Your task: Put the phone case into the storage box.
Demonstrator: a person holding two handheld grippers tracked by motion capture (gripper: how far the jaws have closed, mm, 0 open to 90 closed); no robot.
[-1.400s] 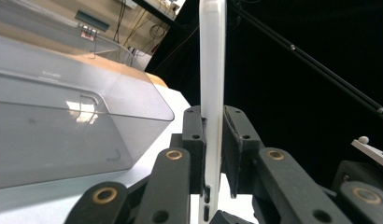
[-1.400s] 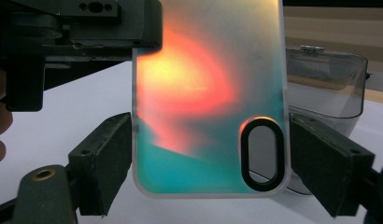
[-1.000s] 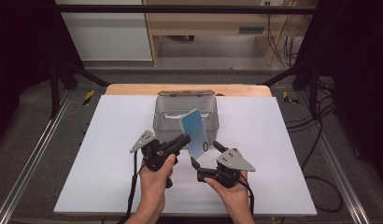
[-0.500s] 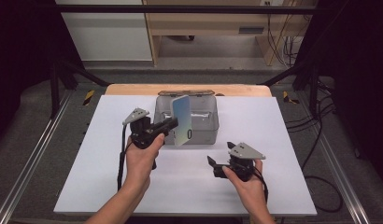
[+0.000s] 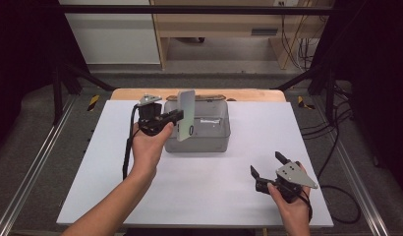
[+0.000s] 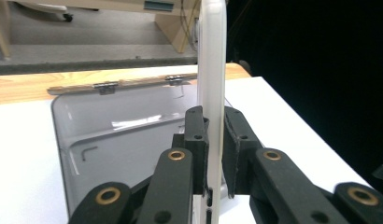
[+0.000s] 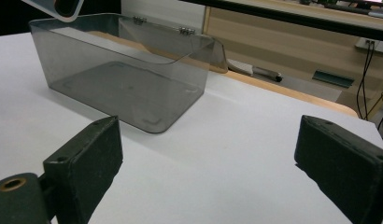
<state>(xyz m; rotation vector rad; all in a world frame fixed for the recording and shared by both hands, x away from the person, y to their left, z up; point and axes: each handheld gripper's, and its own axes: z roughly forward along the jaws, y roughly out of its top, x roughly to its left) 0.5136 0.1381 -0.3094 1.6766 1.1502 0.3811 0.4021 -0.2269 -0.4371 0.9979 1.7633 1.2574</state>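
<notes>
High view: left gripper (image 5: 176,116) pinched a white phone (image 5: 186,115) upright at the clear box's (image 5: 216,140) left rim, probably for edge-first lowering.
Left gripper view: fingers (image 6: 197,140) pressed on both phone faces, open box beyond them.
Right gripper view: right gripper (image 7: 208,163) spread, empty, box ahead-left.

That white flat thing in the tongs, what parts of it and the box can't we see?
- White flat thing: left gripper view shows it edge-on, top cut off by the frame; the left tongs cover its clamped part.
- Its dark oval mark: too small in the high view to read.
- Clear box: the thing and the left hand hide its left end in the high view.
</notes>
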